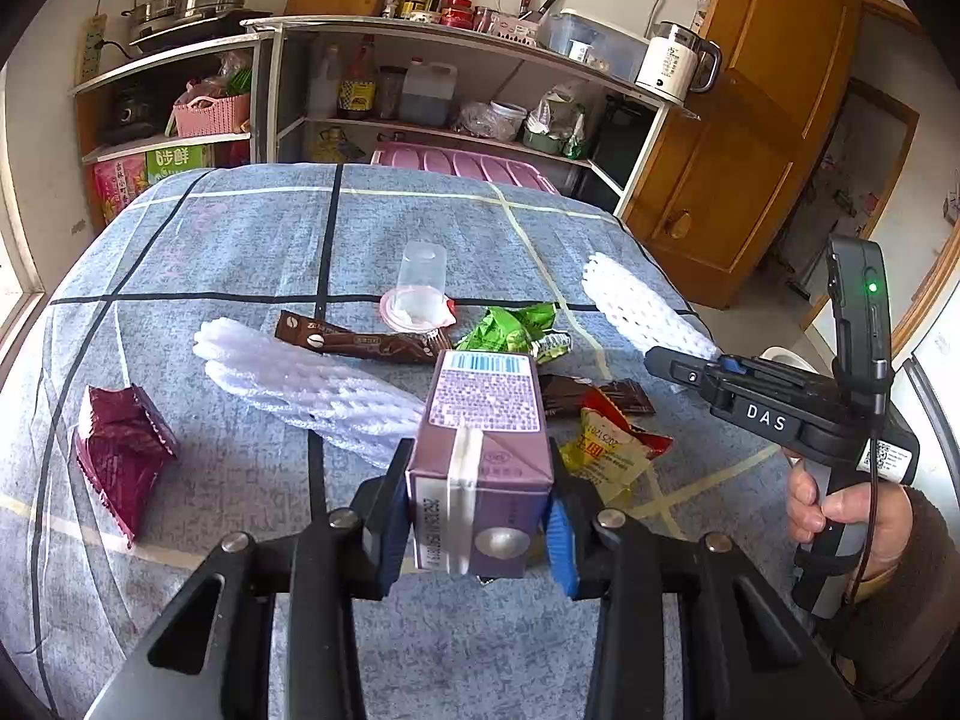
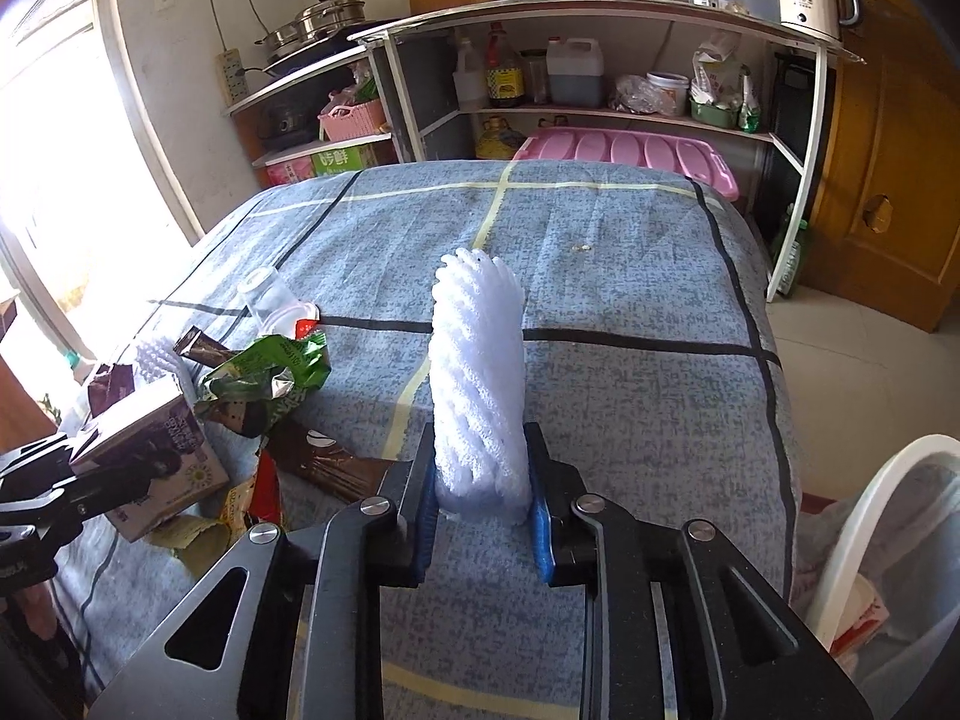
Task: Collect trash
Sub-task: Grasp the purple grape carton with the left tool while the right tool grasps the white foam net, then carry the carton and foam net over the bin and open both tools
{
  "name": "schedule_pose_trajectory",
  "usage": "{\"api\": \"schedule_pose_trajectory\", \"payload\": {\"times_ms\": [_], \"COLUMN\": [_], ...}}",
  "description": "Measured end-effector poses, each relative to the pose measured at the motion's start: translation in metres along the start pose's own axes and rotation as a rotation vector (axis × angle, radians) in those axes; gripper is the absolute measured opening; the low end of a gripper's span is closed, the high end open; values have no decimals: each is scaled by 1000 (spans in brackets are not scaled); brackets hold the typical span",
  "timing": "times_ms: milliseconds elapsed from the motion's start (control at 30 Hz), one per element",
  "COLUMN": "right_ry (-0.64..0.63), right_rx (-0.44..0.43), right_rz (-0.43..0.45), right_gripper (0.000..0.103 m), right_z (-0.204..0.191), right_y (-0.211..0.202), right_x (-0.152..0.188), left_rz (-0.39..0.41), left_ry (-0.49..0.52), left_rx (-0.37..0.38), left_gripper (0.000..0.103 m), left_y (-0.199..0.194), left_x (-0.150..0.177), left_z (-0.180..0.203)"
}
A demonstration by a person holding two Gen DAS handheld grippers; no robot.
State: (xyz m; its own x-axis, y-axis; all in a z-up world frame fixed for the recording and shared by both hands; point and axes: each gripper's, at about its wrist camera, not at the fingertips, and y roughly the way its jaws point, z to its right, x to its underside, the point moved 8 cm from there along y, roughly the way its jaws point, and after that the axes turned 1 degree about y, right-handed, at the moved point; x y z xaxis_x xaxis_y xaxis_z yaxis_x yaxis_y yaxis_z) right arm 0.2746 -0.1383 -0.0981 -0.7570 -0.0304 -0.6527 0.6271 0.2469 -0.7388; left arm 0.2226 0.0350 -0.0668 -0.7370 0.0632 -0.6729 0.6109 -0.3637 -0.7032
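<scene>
Both tools loaded: a milk carton in the left, a foam fruit net in the right, above the littered surface.

The left tool (image 1: 477, 525) is clamped across the lower sides of the purple carton (image 1: 483, 438), which looks light and probably empty; its card walls would dent under a hard squeeze, so the flat side panels are the sensible hold. The right tool (image 2: 480, 516) pinches the base of the white foam net (image 2: 480, 372), soft, springy and nearly weightless, standing upright from the pads. Only the left view shows the second foam net (image 1: 306, 384), the dark red wrapper (image 1: 123, 456) and the clear cup (image 1: 420, 276) fully; only the right view shows a white-rimmed bin (image 2: 870, 516) at the surface's near right corner, likely where the trash goes.
</scene>
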Motion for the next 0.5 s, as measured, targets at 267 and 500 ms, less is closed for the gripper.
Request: {"api": "schedule_pose_trajectory", "payload": {"times_ms": [267, 500], "right_ry": [29, 51], "right_rx": [-20, -37], "right_rz": [36, 72], "right_gripper": [25, 25], "right_z": [0, 2], "right_y": [-21, -43], "right_x": [6, 13], "left_rz": [30, 57], "left_ry": [20, 42], "left_rx": [-22, -17], "left_gripper": [39, 39], "left_y": [-9, -19], "left_x": [0, 0], "left_z": [17, 37]}}
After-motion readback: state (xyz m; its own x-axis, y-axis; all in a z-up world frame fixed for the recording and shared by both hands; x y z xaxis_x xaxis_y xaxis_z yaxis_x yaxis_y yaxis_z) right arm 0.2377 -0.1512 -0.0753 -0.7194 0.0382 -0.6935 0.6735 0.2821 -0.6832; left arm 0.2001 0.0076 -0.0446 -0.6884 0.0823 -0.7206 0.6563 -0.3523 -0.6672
